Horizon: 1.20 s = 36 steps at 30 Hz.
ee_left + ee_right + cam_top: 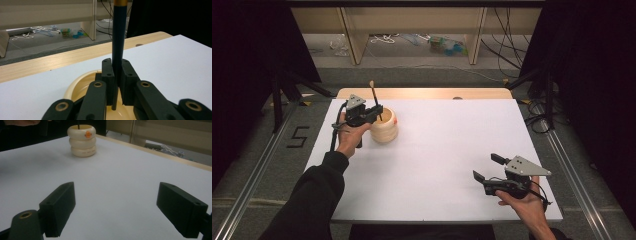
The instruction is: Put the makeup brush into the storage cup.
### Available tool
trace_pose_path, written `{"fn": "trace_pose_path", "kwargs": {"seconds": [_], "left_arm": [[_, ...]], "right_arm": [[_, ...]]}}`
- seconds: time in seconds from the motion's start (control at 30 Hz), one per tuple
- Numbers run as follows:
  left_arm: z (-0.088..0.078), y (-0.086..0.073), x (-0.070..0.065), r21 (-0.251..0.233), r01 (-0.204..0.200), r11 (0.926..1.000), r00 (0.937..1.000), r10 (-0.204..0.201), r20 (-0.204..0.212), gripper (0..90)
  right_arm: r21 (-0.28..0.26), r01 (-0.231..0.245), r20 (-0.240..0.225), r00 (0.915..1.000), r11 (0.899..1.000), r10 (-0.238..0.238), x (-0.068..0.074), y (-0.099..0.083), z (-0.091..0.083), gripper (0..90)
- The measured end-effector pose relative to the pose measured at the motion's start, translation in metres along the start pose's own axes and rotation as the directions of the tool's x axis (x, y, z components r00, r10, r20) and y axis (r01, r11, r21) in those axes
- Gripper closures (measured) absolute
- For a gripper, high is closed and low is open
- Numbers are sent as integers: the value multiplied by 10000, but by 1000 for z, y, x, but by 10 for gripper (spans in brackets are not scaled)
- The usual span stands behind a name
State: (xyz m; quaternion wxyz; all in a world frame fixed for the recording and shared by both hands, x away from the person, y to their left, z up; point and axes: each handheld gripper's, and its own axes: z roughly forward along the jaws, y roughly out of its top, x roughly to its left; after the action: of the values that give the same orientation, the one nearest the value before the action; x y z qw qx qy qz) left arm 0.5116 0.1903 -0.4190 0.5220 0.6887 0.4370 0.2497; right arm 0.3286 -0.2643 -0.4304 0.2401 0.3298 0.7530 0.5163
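Note:
A cream ribbed pot [385, 128] stands on the white table [447, 150] at the far left; its stacked rings and an orange mark face the right gripper view [82, 141]. My left gripper [377, 111] hovers over the pot's mouth, shut on a dark brush handle [119, 37] that stands upright, its lower end above the pot's rim [80, 83]. The brush [374, 96] has a gold ferrule and a pale tip at the top. My right gripper [486, 167] rests near the front right of the table, open, with bare tabletop between its jaws [116, 207].
A wooden strip [422, 93] edges the table's far side. Beyond it are wooden shelf legs [354, 42], loose cables and small items on the floor. Dark curtains and tripod legs flank both sides.

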Motion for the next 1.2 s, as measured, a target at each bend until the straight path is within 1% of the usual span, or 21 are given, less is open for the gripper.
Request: {"fn": "trace_pose_path", "kwargs": {"seconds": [0.03, 0.13, 0.2, 0.23, 0.33, 0.37, 0.43, 0.5, 0.53, 0.6, 0.63, 0.73, 0.8, 0.83, 0.87, 0.9, 0.93, 1.07, 1.13, 1.2], "left_arm": [[0, 0, 0, 30, -89, 10000, 10000, 89, -16, 833], [2, -2, 1, 111, -14, 9999, 10000, 13, 15, 833], [3, -2, 2, 167, -89, 9998, 10000, 90, -15, 833], [3, -3, 2, 214, -90, 9997, 10000, 90, -5, 833], [4, -4, 1, 258, -57, 9997, 10000, 58, -43, 833], [3, -4, 2, 315, -125, 9994, 9999, 126, -54, 833], [4, -5, 2, 327, -148, 9994, 9999, 151, -75, 833], [4, -5, 2, 336, -142, 9993, 9999, 144, -48, 833], [4, -5, 2, 361, -211, 9991, 9998, 212, -41, 833], [5, -6, 2, 395, -108, 9992, 9999, 109, -10, 833], [5, -6, 2, 421, -159, 9990, 9999, 160, -20, 833], [5, -6, 2, 497, -127, 9987, 9999, 129, -39, 833], [5, -7, 2, 533, -132, 9985, 9999, 135, -39, 833], [6, -7, 2, 557, -129, 9984, 9999, 133, -53, 833], [6, -7, 3, 586, -143, 9982, 9999, 147, -65, 833], [6, -7, 3, 605, -161, 9980, 9998, 165, -68, 833], [6, -8, 3, 638, -123, 9979, 9999, 127, -64, 832], [7, -9, 3, 691, -132, 9975, 9999, 138, -81, 832], [8, -9, 4, 694, -66, 9976, 9999, 74, -112, 832], [8, -11, 4, 777, 9, 9970, 9999, 0, -115, 832]], "right_arm": [[57, 5, 34, 10000, 10000, -6, 0, 0, -1, 166], [59, 8, 31, 10000, 10000, -9, 0, 0, -1, 166], [52, 9, 26, 10000, 10000, -9, 0, 0, -1, 166], [-52, -2, -7, 10000, 10000, 2, 0, 0, 0, 166], [16, 17, -4, 10000, 10000, -17, 0, 0, 0, 166], [62, 29, 14, 10000, 10000, -30, 0, 0, 0, 166], [204, -145, -51, 9999, 9997, 146, 1, 0, -1, 166], [218, -147, -53, 9999, 9997, 148, 1, 0, -1, 166], [211, -168, -77, 9998, 9996, 169, 1, 0, -1, 167], [205, -155, -59, 9999, 9997, 156, 1, 0, -1, 166], [219, -166, -70, 9998, 9996, 167, 1, 0, -1, 166], [135, -66, -55, 10000, 9999, 67, 1, 0, -1, 167], [196, -147, -86, 9999, 9997, 149, 1, 0, -1, 167], [189, -102, -76, 9999, 9998, 103, 1, 0, -1, 167], [162, -165, -114, 9998, 9997, 167, 1, 0, 0, 166], [95, -83, -85, 9999, 9999, 84, 1, 0, 0, 167], [-98, 15, -26, 10000, 10000, -15, 0, 0, 1, 167], [-84, 37, -32, 10000, 10000, -37, 0, 0, 2, 167], [49, 73, 11, 10000, 10000, -73, 0, 0, 1, 167], [46, 71, 15, 10000, 10000, -71, 1, 0, 1, 167]]}}
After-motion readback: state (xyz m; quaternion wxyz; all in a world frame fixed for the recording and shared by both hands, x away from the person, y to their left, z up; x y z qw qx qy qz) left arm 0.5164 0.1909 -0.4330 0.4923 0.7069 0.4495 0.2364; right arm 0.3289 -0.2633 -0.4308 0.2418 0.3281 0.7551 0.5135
